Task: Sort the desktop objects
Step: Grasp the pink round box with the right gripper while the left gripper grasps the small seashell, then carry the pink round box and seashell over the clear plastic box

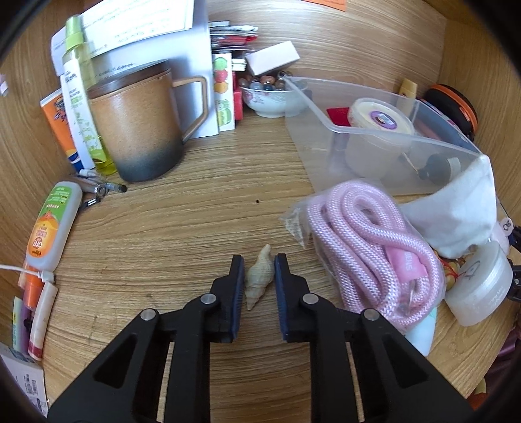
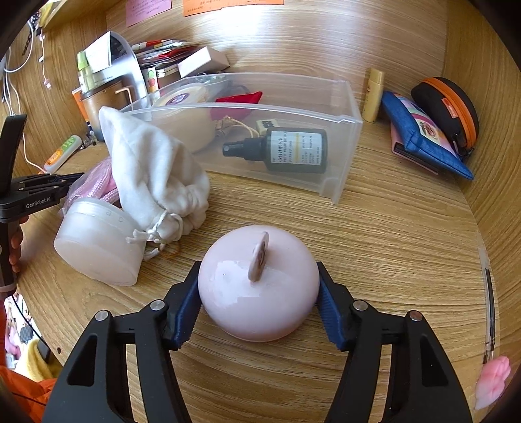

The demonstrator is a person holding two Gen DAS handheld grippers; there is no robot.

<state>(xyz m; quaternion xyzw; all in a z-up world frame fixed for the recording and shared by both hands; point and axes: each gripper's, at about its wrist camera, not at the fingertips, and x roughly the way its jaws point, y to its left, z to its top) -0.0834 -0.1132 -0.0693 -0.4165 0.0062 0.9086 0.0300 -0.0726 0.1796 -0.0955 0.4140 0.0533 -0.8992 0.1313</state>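
Only left tongs (image 1: 259,276) straddle seashell (image 1: 259,276).

Bright soft daylight, faint shadows, glare on the pink dome (image 2: 259,286), heavy fisheye bending, dark vignetted corners.

Light oak-grain table (image 2: 407,234), daylight glare across it. Matching wood back wall (image 2: 325,42) behind table; 2 paper notes above, pink (image 2: 148,9) and orange (image 2: 228,6). White cables (image 2: 13,65) hang left of table.
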